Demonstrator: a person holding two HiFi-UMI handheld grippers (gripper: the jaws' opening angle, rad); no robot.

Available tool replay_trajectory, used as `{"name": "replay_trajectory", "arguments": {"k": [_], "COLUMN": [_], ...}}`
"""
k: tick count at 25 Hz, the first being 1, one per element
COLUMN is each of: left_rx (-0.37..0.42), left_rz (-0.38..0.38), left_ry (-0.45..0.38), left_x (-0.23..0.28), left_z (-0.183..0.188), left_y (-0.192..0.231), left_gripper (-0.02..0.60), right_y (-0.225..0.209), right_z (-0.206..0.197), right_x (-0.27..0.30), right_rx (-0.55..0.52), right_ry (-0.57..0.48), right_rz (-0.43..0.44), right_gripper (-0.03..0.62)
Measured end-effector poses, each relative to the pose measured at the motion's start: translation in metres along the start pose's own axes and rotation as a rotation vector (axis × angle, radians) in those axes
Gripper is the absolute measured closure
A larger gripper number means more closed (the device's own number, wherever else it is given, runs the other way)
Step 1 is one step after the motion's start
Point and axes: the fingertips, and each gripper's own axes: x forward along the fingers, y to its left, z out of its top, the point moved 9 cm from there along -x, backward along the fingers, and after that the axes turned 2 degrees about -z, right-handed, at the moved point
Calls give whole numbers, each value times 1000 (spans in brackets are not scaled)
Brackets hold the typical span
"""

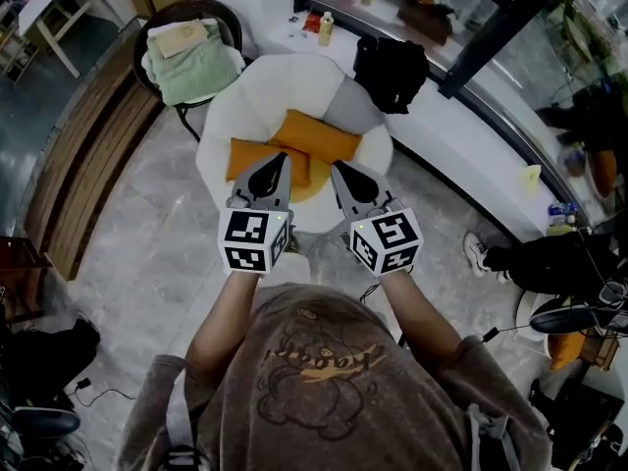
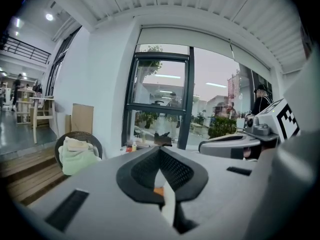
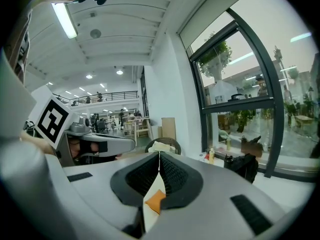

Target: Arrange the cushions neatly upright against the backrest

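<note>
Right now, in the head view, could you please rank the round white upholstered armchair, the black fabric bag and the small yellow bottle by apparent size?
Largest: round white upholstered armchair.
Then: black fabric bag.
Smallest: small yellow bottle, also farthest away.

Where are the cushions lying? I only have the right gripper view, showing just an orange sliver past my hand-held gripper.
Observer: One orange rectangular fabric cushion lies flat on the seat of the white round armchair, overlapping with a second orange cushion.
Operator: Anything at the backrest?
Observer: A grey cushion sits there, right of centre in the head view.
Operator: Is the left hand-held gripper free?
Observer: Yes, the left hand-held gripper is shut on nothing.
</note>
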Motion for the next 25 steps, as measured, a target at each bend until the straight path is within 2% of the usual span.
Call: {"name": "replay_trajectory", "arguments": {"k": [18, 25], "left_rx": [23, 24], "left_rz": [-96, -98], "left_ry": [22, 25], "left_x": [72, 98], "left_z": [27, 32], "left_y": [81, 95], "left_gripper": [577, 577], "right_y": [-20, -37], "right_z": [24, 26], "right_x": [100, 126], "right_rx": [-4, -6], "right_ry": [18, 26], "right_rz": [-71, -68], "right_gripper": [574, 574]}}
